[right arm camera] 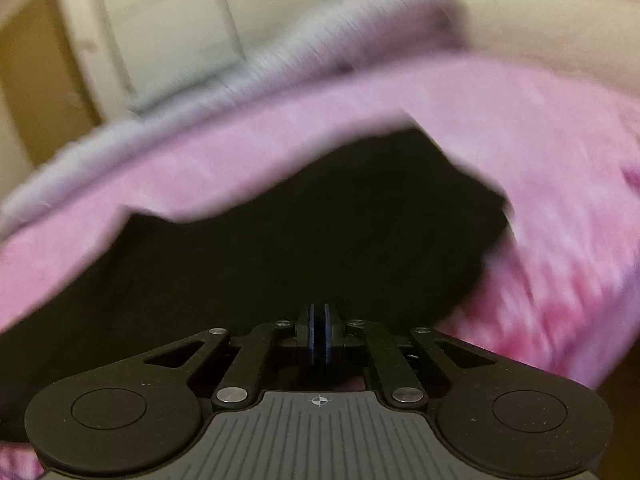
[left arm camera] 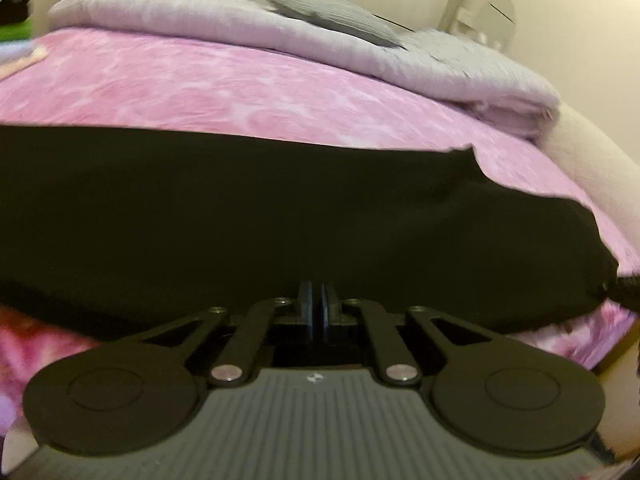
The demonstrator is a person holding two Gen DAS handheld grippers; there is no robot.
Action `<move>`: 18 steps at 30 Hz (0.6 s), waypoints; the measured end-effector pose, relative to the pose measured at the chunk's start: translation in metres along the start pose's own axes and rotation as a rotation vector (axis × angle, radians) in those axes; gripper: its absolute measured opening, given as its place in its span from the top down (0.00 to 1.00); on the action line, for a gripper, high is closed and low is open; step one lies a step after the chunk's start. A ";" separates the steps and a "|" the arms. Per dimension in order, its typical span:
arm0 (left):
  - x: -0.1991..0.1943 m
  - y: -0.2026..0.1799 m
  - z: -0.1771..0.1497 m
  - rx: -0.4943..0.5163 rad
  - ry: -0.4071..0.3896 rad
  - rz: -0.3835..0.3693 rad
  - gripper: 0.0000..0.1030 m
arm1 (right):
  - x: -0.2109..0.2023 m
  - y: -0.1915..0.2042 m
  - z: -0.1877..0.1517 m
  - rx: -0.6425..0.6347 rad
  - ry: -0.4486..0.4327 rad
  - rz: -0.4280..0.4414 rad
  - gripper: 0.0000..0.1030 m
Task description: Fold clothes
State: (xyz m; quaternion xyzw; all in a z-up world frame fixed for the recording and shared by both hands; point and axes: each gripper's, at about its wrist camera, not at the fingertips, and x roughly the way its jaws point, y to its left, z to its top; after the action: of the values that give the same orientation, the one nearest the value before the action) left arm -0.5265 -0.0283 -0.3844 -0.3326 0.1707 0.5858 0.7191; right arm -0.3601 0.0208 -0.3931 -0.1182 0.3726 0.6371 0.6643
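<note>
Jaws closed, both grippers [left arm camera: 318, 292] [right arm camera: 319, 312], black garment [left arm camera: 240, 208]

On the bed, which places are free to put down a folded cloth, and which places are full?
Free: the pink bedspread between the black garment and the grey duvet folded along the far side, plus a smaller pink patch right of the garment's far corner. Crowded: the near edge, covered by the garment, and the far-left corner with a blurred stack of items.

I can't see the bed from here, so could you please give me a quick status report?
Left gripper shut on black garment. Right gripper shut at its near edge. Garment spread on pink bedspread. Nothing in the way.
</note>
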 end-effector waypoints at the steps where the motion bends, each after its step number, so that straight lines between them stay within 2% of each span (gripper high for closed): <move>1: -0.006 0.006 0.002 -0.014 -0.012 0.020 0.94 | -0.005 -0.011 -0.001 0.061 -0.016 0.014 0.97; 2: -0.011 0.012 0.005 -0.028 -0.025 0.040 0.95 | -0.013 -0.020 0.000 0.103 -0.025 -0.004 0.97; 4: -0.023 0.025 0.009 -0.055 -0.050 0.081 0.92 | -0.030 -0.022 0.005 0.100 -0.054 -0.061 0.97; 7: -0.032 0.039 0.015 -0.092 -0.059 0.128 0.91 | -0.049 -0.012 0.007 0.062 -0.109 -0.013 0.97; 9: -0.026 0.038 0.014 -0.088 -0.005 0.168 0.90 | -0.042 -0.002 0.001 0.059 -0.071 0.032 0.97; 12: -0.027 0.026 0.014 -0.059 0.027 0.203 0.87 | -0.019 0.012 -0.010 0.058 0.052 0.026 0.97; 15: -0.039 0.013 0.017 -0.027 0.037 0.218 0.86 | -0.024 0.036 -0.015 -0.040 0.049 0.005 0.97; 18: -0.052 0.001 0.021 -0.003 0.038 0.234 0.82 | -0.031 0.058 -0.012 -0.095 0.050 0.041 0.97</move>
State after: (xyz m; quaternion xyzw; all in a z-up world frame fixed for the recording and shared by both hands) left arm -0.5439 -0.0514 -0.3367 -0.3226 0.2210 0.6597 0.6418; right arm -0.4157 -0.0013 -0.3626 -0.1577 0.3608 0.6644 0.6353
